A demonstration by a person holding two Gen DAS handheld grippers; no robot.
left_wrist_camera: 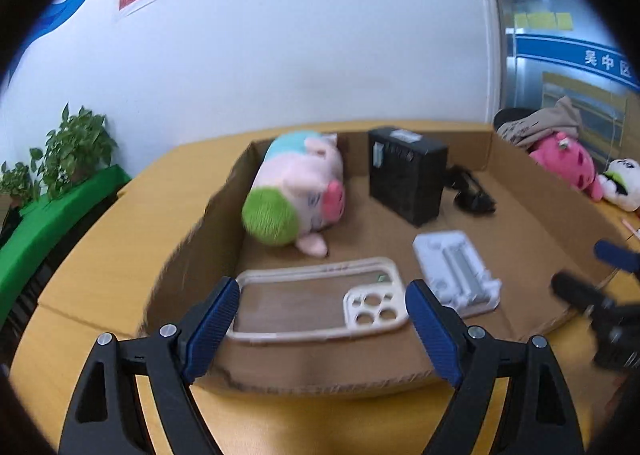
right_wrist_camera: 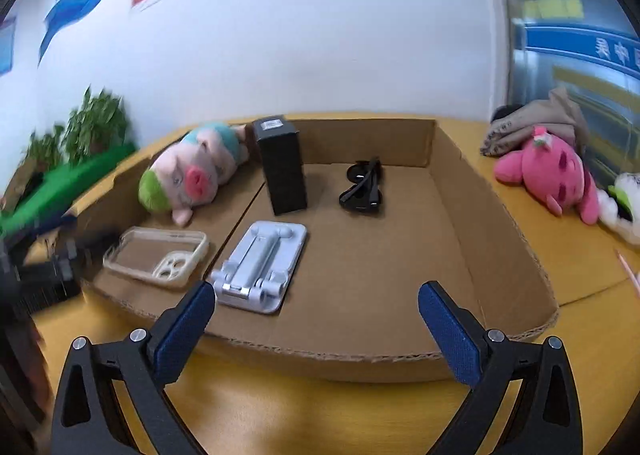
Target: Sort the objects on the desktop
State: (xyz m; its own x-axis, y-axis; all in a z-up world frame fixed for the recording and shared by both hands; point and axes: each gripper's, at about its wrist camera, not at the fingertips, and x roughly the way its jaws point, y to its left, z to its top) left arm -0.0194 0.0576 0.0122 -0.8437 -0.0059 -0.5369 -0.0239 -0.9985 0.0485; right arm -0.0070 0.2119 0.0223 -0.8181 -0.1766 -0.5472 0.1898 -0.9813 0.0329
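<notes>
Left wrist view: your left hand-held gripper (left_wrist_camera: 322, 303) hangs with jaws wide and nothing between them, over the near wall of the shallow cardboard tray (left_wrist_camera: 192, 231) on the yellow wooden surface (left_wrist_camera: 100, 263). Inside lie a clear phone case (left_wrist_camera: 320, 301), a white folding stand (left_wrist_camera: 458, 271), a plush pig (left_wrist_camera: 296, 195), a black box (left_wrist_camera: 408, 175) and what look like dark sunglasses (left_wrist_camera: 472, 191), though they are blurred. A white wall (left_wrist_camera: 300, 35) rises behind, with potted plants (left_wrist_camera: 76, 147) at left.

Right wrist view: your right hand-held gripper (right_wrist_camera: 318, 329) is also spread open and empty before the tray. A pink plush (right_wrist_camera: 552, 175) lies on the surface outside it.
</notes>
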